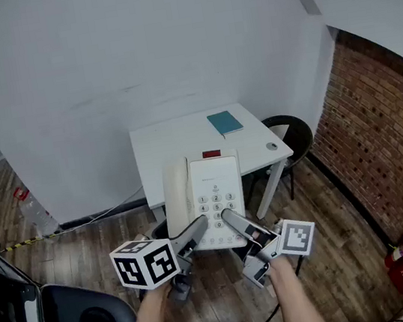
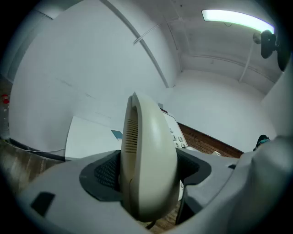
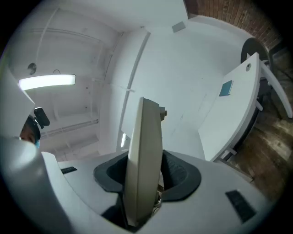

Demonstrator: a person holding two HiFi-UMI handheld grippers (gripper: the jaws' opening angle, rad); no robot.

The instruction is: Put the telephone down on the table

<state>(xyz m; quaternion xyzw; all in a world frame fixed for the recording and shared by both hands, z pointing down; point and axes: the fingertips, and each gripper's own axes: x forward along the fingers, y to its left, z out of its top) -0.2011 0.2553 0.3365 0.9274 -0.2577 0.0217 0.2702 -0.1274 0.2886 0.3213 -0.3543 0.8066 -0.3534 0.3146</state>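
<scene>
Carrying is the step in hand: the telephone [image 1: 205, 192] is held in the air by both grippers, in front of the near edge of the white table [image 1: 172, 140], and I judge it is not yet set down. The left hand-held gripper [image 1: 197, 230] has its jaws wide and clamped on the near end of the handset side; in the left gripper view the cream handset [image 2: 149, 155] fills the space between the dark pads. The right hand-held gripper [image 1: 233, 220] has its jaws narrower and pressed on the thin near edge of the base [image 3: 144, 160], which stands between its pads. Both grippers therefore hold the near end, and the rest of the telephone reaches away from them toward the table. The next move, as I judge it, calls for bringing the telephone forward over the bare part of the table, clear of the teal book [image 1: 224, 122] at the far side, lowering it flat, and only then opening both grippers.
</scene>
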